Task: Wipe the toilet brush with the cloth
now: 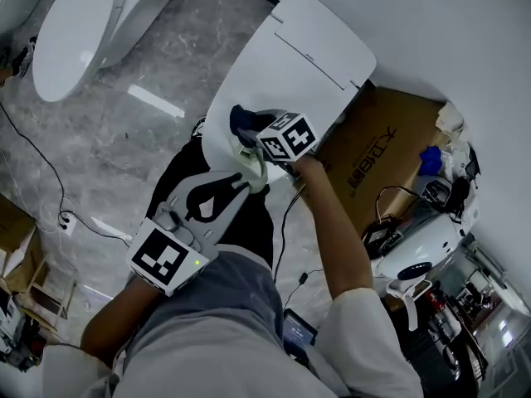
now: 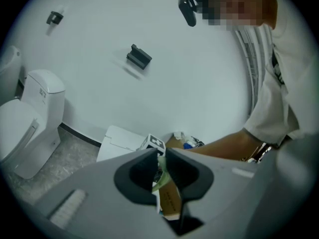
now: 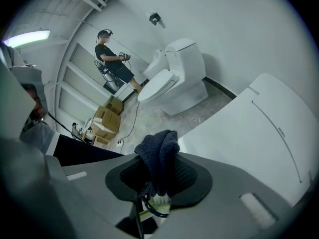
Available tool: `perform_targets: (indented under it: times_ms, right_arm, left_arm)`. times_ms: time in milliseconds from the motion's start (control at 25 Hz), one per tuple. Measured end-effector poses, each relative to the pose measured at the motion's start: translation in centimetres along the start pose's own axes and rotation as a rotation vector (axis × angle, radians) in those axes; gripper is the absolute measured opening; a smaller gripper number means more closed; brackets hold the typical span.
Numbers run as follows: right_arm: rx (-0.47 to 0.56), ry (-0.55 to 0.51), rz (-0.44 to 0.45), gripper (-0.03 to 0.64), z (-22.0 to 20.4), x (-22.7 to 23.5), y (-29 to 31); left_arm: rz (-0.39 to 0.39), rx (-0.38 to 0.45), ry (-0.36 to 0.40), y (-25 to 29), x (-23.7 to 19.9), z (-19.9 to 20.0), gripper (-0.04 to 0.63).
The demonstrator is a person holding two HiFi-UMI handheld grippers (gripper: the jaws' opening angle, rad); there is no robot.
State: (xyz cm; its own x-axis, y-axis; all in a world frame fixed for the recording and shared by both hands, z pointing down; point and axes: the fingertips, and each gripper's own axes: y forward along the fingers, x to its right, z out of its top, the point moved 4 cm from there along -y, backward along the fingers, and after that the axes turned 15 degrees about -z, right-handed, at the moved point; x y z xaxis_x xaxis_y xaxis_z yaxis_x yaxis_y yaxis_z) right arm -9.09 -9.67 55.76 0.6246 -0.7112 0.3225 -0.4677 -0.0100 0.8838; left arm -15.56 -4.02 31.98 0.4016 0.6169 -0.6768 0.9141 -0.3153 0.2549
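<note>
My left gripper (image 1: 246, 178) reaches up from the lower left and is shut on the pale green toilet brush (image 1: 255, 166). In the left gripper view the brush handle (image 2: 160, 175) shows as a thin green strip pinched between the jaws. Just above, my right gripper (image 1: 250, 137) is shut on a dark blue cloth (image 1: 243, 120), which is pressed onto the brush. In the right gripper view the bunched cloth (image 3: 160, 156) fills the jaws, and the brush's white bristles (image 3: 159, 199) show right under it.
A white toilet with its lid (image 1: 290, 65) shut stands directly below both grippers. A second toilet (image 1: 79, 31) is at the upper left. A cardboard box (image 1: 373, 152) and cluttered gear (image 1: 423, 255) lie to the right. Cables (image 1: 50, 181) cross the marble floor. A person (image 3: 113, 59) stands far off.
</note>
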Motion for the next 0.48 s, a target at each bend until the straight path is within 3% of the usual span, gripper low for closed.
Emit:
perform_targets:
  times_ms: [280,480]
  right_arm:
    - [-0.117,-0.115,0.001,0.106,-1.5,0.1,3.5]
    - [-0.145,-0.139,0.031,0.106,-1.4,0.2,4.7]
  left_arm:
    - [0.013,-0.008,-0.008,0.0,-0.3,-0.3,0.0]
    - [0.022,-0.002,-0.014,0.0,-0.5,-0.3,0.0]
